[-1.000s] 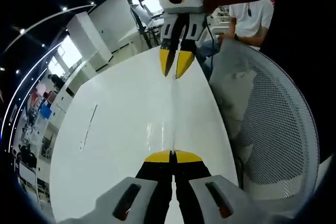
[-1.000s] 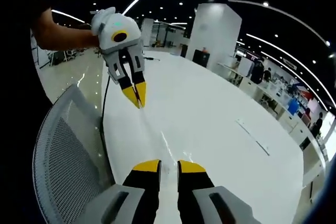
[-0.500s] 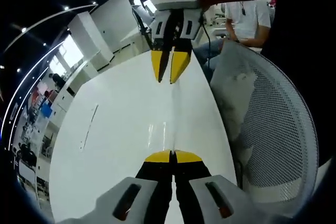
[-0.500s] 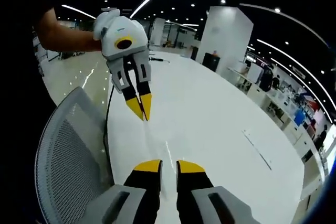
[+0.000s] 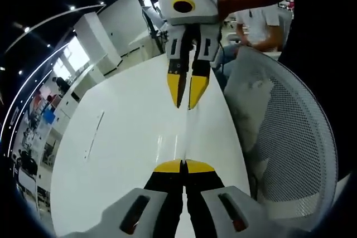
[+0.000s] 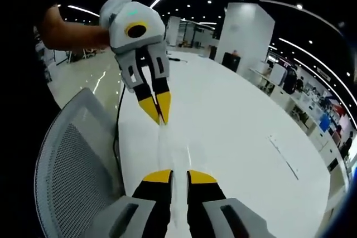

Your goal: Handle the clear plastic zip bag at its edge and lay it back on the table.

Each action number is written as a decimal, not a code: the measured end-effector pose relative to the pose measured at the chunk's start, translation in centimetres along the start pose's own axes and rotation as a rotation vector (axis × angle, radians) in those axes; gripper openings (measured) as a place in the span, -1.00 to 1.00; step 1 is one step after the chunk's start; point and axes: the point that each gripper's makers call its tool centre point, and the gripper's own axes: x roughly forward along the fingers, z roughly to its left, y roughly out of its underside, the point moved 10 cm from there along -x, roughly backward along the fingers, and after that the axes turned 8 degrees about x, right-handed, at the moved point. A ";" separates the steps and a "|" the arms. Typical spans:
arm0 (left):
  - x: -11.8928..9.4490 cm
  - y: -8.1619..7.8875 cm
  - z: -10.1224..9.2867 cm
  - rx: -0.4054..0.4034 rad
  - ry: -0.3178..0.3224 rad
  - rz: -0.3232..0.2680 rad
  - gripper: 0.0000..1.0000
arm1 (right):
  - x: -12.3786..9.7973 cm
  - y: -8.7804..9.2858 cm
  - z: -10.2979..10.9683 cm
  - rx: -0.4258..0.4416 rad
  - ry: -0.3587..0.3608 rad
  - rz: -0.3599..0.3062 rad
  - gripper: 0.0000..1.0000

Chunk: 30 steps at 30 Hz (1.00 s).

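The clear plastic zip bag hangs edge-on as a thin see-through strip between my two grippers, above the white table. My left gripper is shut on its near edge, yellow tips pressed together. My right gripper comes in from the top of the left gripper view, its tips almost meeting on the bag's far edge. In the right gripper view the bag runs from my right gripper, whose jaws stand a little apart with the strip between them, up to my left gripper.
A grey mesh office chair stands against the table's long edge, its backrest close to both grippers. A person in a white shirt sits behind it. The long white table stretches away, with a thin slot in it.
The two grippers have come closer together: each looks larger and nearer in the other's view. The strip of bag between them is shorter.
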 end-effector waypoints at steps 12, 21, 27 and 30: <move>-0.4 0.2 0.2 -0.025 -0.026 -0.044 -1.00 | 0.8 -0.1 0.1 0.035 0.034 -0.002 -1.00; -1.2 -1.3 0.7 -0.029 -0.049 -0.089 -0.94 | 0.6 -0.4 -0.5 0.067 0.046 -0.011 -1.00; -1.4 -2.0 0.8 -0.037 -0.045 -0.125 -0.85 | 0.4 -0.3 -0.7 0.075 0.056 -0.005 -1.00; -1.6 -2.5 0.9 -0.027 -0.051 -0.135 -0.84 | 0.3 -0.2 -0.7 0.079 0.060 -0.005 -1.00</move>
